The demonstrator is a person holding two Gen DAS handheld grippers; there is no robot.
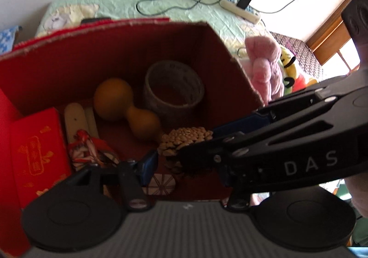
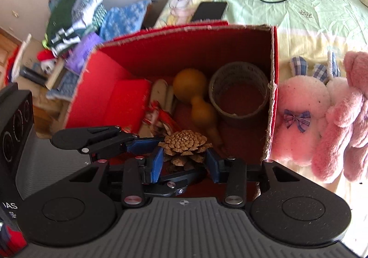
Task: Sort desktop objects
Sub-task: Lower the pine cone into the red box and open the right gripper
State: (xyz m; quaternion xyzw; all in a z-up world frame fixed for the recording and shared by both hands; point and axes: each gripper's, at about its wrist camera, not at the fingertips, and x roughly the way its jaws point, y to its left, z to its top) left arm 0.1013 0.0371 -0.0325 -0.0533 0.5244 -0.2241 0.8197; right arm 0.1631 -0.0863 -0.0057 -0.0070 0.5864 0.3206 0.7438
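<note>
The right tool gripped the pinecone over the box; light, brittle scales wanted gentle side pressure. The left tool stood open.

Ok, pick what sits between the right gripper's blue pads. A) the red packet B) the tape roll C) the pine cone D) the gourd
C: the pine cone sits between the right gripper's blue pads, while the gourd and tape roll lie deeper in the red box.

Brown, open-scaled pine cone, tip upward, between blue tong pads inside the red cardboard box, near an orange gourd.
</note>
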